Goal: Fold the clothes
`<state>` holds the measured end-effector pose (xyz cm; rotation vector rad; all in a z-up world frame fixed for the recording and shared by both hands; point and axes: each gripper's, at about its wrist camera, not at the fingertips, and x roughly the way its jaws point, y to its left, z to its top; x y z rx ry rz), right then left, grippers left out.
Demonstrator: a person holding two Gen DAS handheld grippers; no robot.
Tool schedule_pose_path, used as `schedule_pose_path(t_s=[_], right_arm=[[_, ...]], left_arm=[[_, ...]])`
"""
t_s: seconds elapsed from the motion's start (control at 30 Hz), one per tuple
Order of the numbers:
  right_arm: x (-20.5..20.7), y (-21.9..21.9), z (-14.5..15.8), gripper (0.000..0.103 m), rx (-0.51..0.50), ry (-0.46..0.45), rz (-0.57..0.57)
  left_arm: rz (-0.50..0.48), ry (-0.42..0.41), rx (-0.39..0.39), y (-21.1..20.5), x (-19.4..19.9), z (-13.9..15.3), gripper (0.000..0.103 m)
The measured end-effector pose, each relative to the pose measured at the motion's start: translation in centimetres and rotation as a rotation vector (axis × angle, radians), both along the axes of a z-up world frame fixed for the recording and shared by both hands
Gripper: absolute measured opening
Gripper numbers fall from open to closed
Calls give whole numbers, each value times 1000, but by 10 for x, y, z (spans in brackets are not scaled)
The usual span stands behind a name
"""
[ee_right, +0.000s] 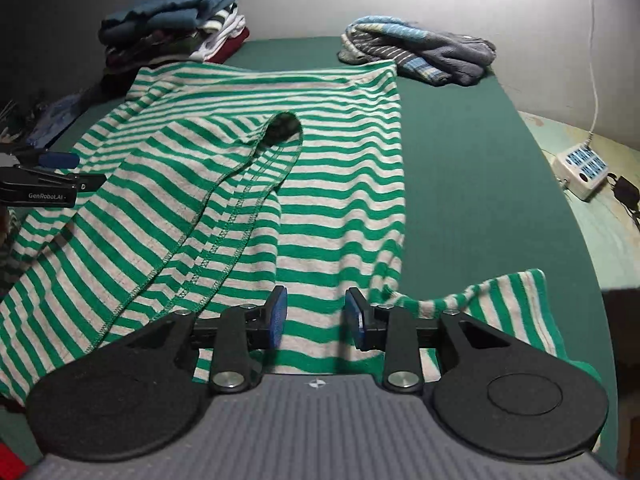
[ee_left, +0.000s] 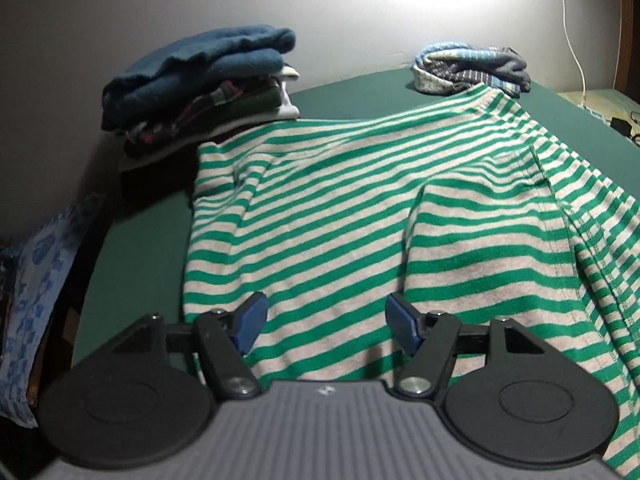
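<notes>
A green-and-white striped shirt lies spread over the dark green bed surface, with one sleeve folded across its body and wrinkles through the middle. My left gripper hovers over the shirt's near edge, jaws wide apart, nothing between the blue pads. In the right wrist view my right gripper sits over the near hem, jaws parted with a clear gap and no cloth pinched. The left gripper also shows at that view's left edge, above the shirt.
A stack of folded clothes stands at the back left against the wall. A heap of unfolded garments lies at the back right. A power strip with a white cable sits right of the bed. A blue patterned pillow lies left.
</notes>
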<state>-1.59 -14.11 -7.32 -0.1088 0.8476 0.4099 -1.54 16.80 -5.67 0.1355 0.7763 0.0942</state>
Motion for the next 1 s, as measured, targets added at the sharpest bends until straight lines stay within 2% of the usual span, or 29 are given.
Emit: schedule_pose_path(t_s=[0.2,0.33,0.53,0.7,0.77,0.8,0.9,1.0], right_arm=[[-6,-56,5,38,-106,-47,-168],[3,-90,-7,38,-190,-37,-232],[23,-115,-25,39,-107,-10,-204],[37,-116,-28,39,7,-33,-128],[40,-113,-28,32,20,-41,-91],[40,-113,-28,9,26,-39,-73],[34,-115,-23,7,10,-72,-32],[28,-126,-18,7,-35,-115,-51]], left_arm=[[-12,-21,-133,-24,-27,29,76],[-118,4,-158,-78,-35,22,75],[-365,54,-178,-181,-44,7,75],[-538,118,-200,-243,-54,-1,76],[-590,141,-217,-258,-56,-5,76],[-610,152,-226,-265,-56,-6,76],[-665,189,-246,-280,-55,-12,76],[-711,235,-294,-289,-51,-18,76]])
